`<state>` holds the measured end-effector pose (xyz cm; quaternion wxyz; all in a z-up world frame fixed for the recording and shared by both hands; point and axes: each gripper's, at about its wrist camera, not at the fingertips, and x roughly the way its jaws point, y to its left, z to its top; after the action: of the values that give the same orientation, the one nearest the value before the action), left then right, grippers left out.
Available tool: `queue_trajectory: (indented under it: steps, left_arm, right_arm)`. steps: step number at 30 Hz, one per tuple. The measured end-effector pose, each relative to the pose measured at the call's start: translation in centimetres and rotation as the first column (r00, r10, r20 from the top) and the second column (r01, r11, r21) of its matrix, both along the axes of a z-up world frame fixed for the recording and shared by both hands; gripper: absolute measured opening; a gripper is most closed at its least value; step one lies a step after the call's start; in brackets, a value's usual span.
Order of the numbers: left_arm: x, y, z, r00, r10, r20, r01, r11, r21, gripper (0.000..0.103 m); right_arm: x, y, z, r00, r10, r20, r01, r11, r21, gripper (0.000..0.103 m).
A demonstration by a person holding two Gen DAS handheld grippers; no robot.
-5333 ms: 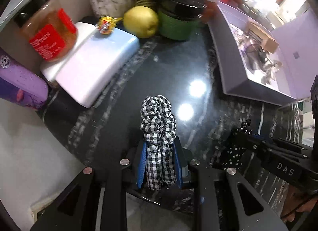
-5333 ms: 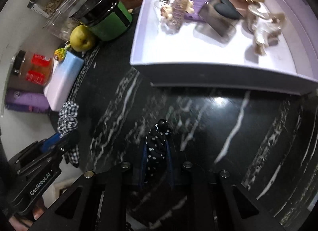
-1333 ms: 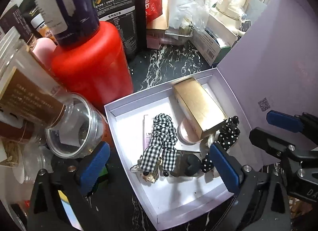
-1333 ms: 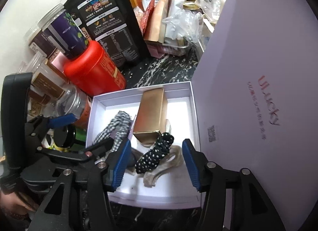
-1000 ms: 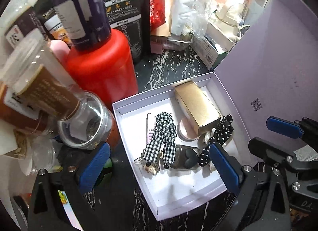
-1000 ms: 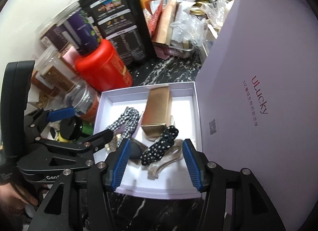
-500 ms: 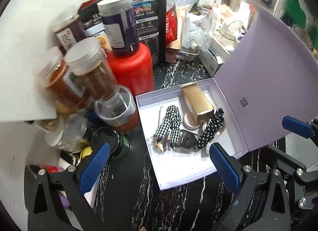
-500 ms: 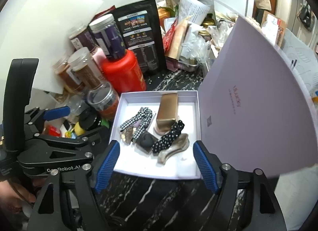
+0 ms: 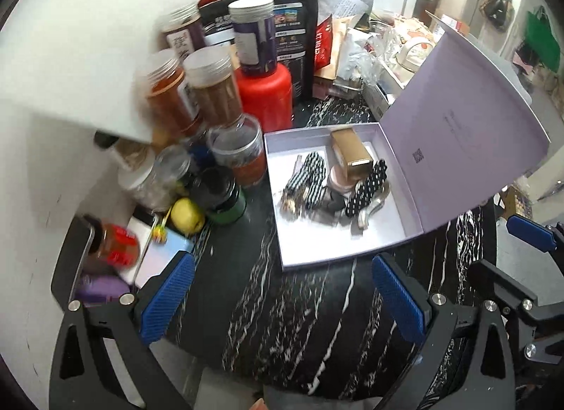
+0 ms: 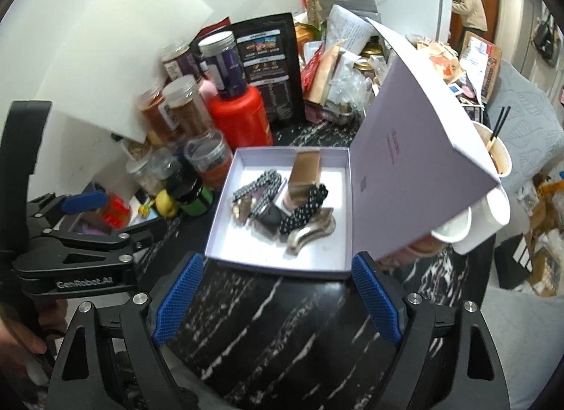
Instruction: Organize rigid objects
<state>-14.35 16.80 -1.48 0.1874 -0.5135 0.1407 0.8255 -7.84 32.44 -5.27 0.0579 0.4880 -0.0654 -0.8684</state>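
- both scrunchies sit inside the lilac box [image 10: 225,244] now: checked scrunchie [image 10: 259,187] toward the box's jar side, dotted scrunchie [image 10: 304,211] toward its lid side, next to the gold case [image 10: 306,172]
- left gripper [image 9: 282,299] has its jaws wide with nothing between them, hanging over the black counter just short of the box's near edge
- right gripper [image 10: 276,299] has just been opening, jaws wide and empty, also short of that edge
- raised lid [image 10: 416,149] stands on the box's right, hinge running away from both grippers, so I'd guess the right one is nearer for closing it
- looks like packing is basically done
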Motion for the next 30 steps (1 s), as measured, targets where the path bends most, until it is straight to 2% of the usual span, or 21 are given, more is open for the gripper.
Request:
queue_trajectory:
  steps: [7,15,22,30]
  left_arm:
    - [3.9,-1.4,0.0,0.996,0.095,0.000,-0.095,0.996,-0.004,0.102]
    - [7.2,-2.1,0.2,0.989,0.147,0.001,-0.147,0.989,0.010,0.102]
    - [8.4,-2.6,0.0,0.981,0.193,0.018,-0.193,0.981,0.018,0.102]
    - [8.4,-2.9,-0.1,0.979,0.203,0.021,-0.204,0.979,0.008,0.102]
  right_arm:
    - [3.1,0.0,-0.1,0.998,0.060,-0.011,-0.060,0.998,0.000,0.087]
    - [5.5,0.5,-0.3,0.995,0.101,-0.003,-0.101,0.995,-0.010,0.087]
    - [6.0,0.8,-0.5,0.990,0.138,-0.001,-0.138,0.990,-0.017,0.087]
    - [5.8,0.6,-0.7,0.989,0.147,0.007,-0.146,0.989,-0.032,0.087]
